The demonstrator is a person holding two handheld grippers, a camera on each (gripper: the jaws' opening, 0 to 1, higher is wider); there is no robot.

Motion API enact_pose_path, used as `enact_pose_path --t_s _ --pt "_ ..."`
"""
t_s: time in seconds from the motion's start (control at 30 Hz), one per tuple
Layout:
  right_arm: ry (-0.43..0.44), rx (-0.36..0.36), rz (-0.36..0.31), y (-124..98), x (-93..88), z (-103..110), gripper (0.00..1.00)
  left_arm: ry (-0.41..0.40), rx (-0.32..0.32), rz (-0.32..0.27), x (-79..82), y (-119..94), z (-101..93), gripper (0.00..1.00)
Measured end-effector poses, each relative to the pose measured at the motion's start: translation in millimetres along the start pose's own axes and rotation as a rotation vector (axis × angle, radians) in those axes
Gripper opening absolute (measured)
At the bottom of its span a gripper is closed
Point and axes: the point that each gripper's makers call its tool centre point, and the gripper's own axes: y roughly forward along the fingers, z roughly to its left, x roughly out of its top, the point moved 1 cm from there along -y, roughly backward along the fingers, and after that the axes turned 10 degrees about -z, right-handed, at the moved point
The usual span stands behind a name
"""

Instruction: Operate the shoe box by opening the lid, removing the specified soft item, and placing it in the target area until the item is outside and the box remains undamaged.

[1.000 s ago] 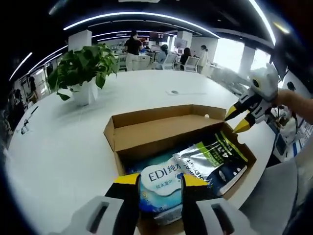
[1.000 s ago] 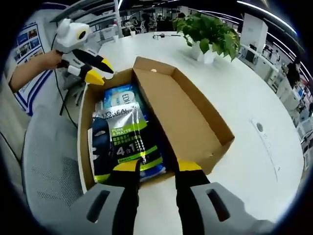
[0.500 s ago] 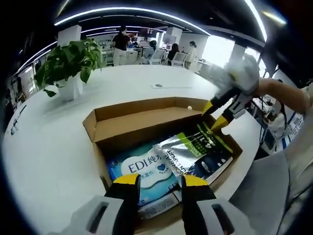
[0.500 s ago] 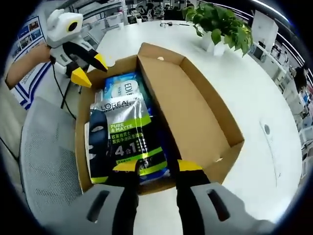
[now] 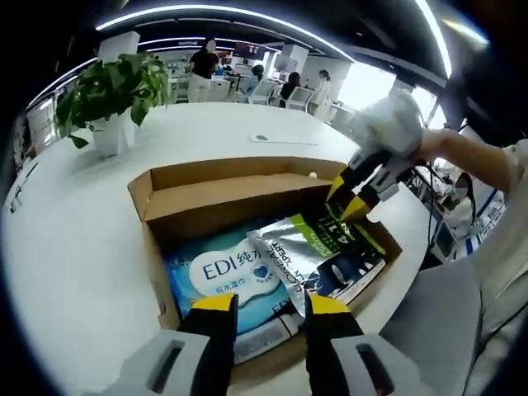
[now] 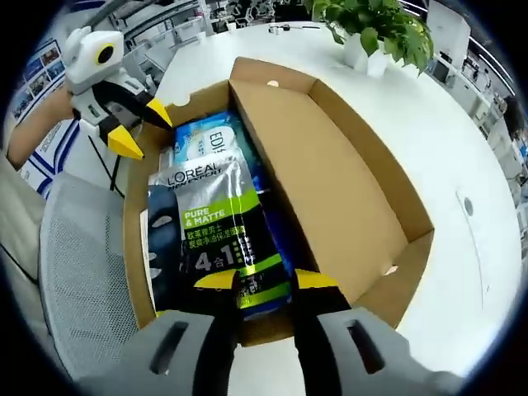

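Note:
An open cardboard shoe box (image 5: pixel 148 239) (image 6: pixel 135 239) lies on the white table, its lid (image 5: pixel 231 202) (image 6: pixel 330 181) folded back. Inside lie a blue EDI wipes pack (image 5: pixel 231 272) (image 6: pixel 206 144) and a silver-green L'Oréal pouch (image 5: pixel 318 252) (image 6: pixel 210 223) partly on top of it. My left gripper (image 5: pixel 271 304) (image 6: pixel 142 129) hangs open just over the box's end beside the wipes. At the opposite end my right gripper (image 6: pixel 266 280) (image 5: pixel 348 198) is open, its jaws straddling the pouch's edge.
A potted plant (image 5: pixel 111 91) (image 6: pixel 379 25) stands on the table beyond the box. A grey mesh chair (image 6: pixel 78 272) (image 5: pixel 437 330) sits beside the table edge along the box. A small flat disc (image 5: pixel 262 139) lies farther out. People stand in the background (image 5: pixel 202 66).
Both grippers have come down closer to the box. The right one has dropped from above the rim to the pouch's end. The box and its contents have stayed put.

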Motion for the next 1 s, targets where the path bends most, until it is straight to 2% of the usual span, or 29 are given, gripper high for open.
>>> enact_pose_path --t_s 0.13,0.27,0.47,0.7,1.0 --pt "-0.008 -0.001 0.008 0 -1.1 0 0.20 0.004 -0.022 0.020 -4.2 4 -3.9 0.32" --pt "-0.053 -0.008 0.030 -2 -5.5 1 0.10 0.004 -0.045 0.047 -7.6 8 -7.2 0.32" --pt "-0.090 -0.012 0.039 -3 -6.8 3 0.08 -0.004 -0.074 0.078 -10.0 15 -9.0 0.32" --pt "-0.118 -0.011 0.033 -5 -5.4 4 0.00 -0.038 -0.101 0.124 -18.7 20 -10.5 0.32" --pt "-0.145 -0.023 0.011 -5 -3.8 6 0.00 -0.092 -0.131 0.135 -22.3 29 -17.1 0.30"
